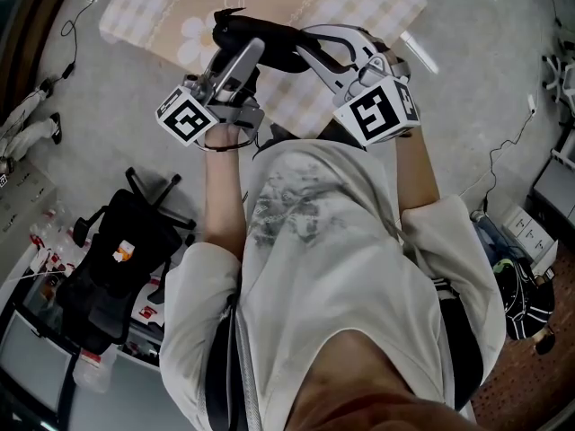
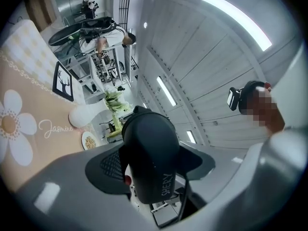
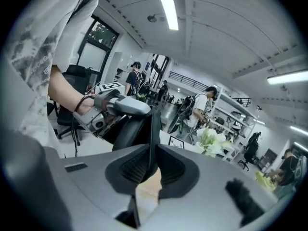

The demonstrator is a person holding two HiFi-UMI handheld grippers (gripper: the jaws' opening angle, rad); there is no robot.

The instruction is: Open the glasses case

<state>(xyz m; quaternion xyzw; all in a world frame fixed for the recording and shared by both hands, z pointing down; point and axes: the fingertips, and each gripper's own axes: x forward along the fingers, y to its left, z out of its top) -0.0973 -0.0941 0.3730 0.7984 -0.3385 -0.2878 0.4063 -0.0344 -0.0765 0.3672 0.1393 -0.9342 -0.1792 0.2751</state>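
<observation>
Already well into the job, a person point(image 1: 314, 241) in a pale shirt is standing over the counter point(image 1: 135, 12), which is spread with a checked, flower-printed cloth. The person is holding the black glasses case point(image 1: 269, 36) up in the air above it, between two hand-held grippers. The left gripper point(image 2: 150, 172) is clamping the case's rounded body, its jaws standing wide and the pads pressing on either flank of the shell, with the printed end facing its camera. The right gripper point(image 3: 151, 162) is pinching a thin black edge of the same case, its jaws nearly together on what looks like the rim of the lid. Both grips are looking secure, and the case is off the counter and braced for the pull. Whether the lid is cracking open yet is hard to tell. In the head view the case is looking stretched out between the two grippers, which suggests the seam is beginning to part, but no view is showing the inside. By that reading, the main swing of the lid away from the body is what is remaining.
</observation>
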